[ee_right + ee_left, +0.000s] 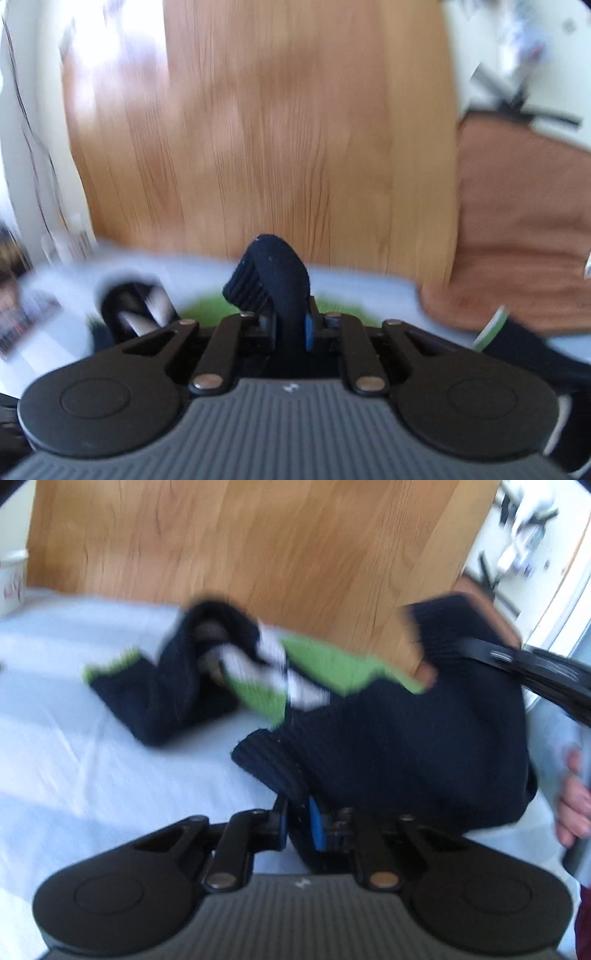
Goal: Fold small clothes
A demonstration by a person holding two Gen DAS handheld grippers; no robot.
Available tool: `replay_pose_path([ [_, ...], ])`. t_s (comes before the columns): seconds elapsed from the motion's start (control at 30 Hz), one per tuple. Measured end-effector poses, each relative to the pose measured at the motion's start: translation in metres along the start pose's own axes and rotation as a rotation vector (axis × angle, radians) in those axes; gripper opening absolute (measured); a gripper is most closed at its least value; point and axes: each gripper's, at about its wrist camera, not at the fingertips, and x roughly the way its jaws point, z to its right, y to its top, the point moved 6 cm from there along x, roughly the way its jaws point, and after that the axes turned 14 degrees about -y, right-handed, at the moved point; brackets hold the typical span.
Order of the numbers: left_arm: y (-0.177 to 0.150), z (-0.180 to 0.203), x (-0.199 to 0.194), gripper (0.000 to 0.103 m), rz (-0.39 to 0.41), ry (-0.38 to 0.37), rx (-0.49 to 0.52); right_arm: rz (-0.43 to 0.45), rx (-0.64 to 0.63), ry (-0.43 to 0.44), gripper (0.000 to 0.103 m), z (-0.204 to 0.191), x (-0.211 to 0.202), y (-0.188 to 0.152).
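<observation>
A small navy knit sweater [388, 746] with green and white stripes lies crumpled on the pale blue sheet [92, 757]. My left gripper [297, 821] is shut on its ribbed navy hem, which bunches between the blue pads. In the left wrist view my right gripper's black body [546, 675] reaches in from the right at the sweater's far corner. In the right wrist view my right gripper [290, 328] is shut on a fold of the navy ribbed edge [273, 273] that sticks up above the pads. Green knit [207, 306] shows just beyond it. Both views are blurred.
A wooden headboard [258, 546] stands behind the sheet. A white cup [13, 579] sits at the far left edge. A brown cushion [517, 221] lies to the right. A person's hand [574, 805] holds the right gripper's handle.
</observation>
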Motion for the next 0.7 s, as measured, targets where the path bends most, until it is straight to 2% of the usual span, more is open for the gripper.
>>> replay_pose_path([
  [0.07,0.018,0.001,-0.031,0.011,0.091,-0.034,0.016,0.085,0.076,0.059,0.014,0.023,-0.046,0.015],
  [0.13,0.034,0.003,-0.074,0.011,0.211,-0.058,0.051,0.144,0.146,0.118,0.014,0.050,-0.094,0.016],
  [0.2,0.038,0.004,-0.121,0.011,0.309,-0.098,0.097,0.179,0.176,0.165,0.014,0.073,-0.137,0.003],
  [0.27,0.027,0.005,-0.161,0.011,0.364,-0.134,0.154,0.156,0.215,0.221,0.014,0.090,-0.172,-0.023],
  [0.3,0.017,0.006,-0.174,0.011,0.370,-0.147,0.186,0.118,0.242,0.268,0.020,0.099,-0.187,-0.041],
  [0.37,-0.010,0.006,-0.190,0.016,0.350,-0.154,0.246,0.040,0.283,0.305,0.049,0.111,-0.206,-0.081],
  [0.4,-0.026,0.004,-0.195,0.021,0.328,-0.152,0.261,0.013,0.298,0.281,0.077,0.117,-0.213,-0.097],
  [0.43,-0.041,0.001,-0.196,0.036,0.306,-0.149,0.262,-0.004,0.322,0.227,0.085,0.125,-0.218,-0.111],
  [0.47,-0.052,-0.002,-0.197,0.049,0.291,-0.145,0.252,-0.017,0.364,0.169,0.085,0.137,-0.222,-0.123],
  [0.5,-0.060,-0.006,-0.197,0.051,0.281,-0.138,0.228,-0.035,0.416,0.134,0.085,0.149,-0.225,-0.131],
  [0.6,-0.075,-0.027,-0.197,0.052,0.249,-0.127,0.106,-0.030,0.542,0.097,0.085,0.171,-0.230,-0.134],
  [0.7,-0.080,-0.049,-0.202,0.055,0.238,-0.094,0.005,-0.060,0.510,0.096,0.085,0.155,-0.223,-0.129],
])
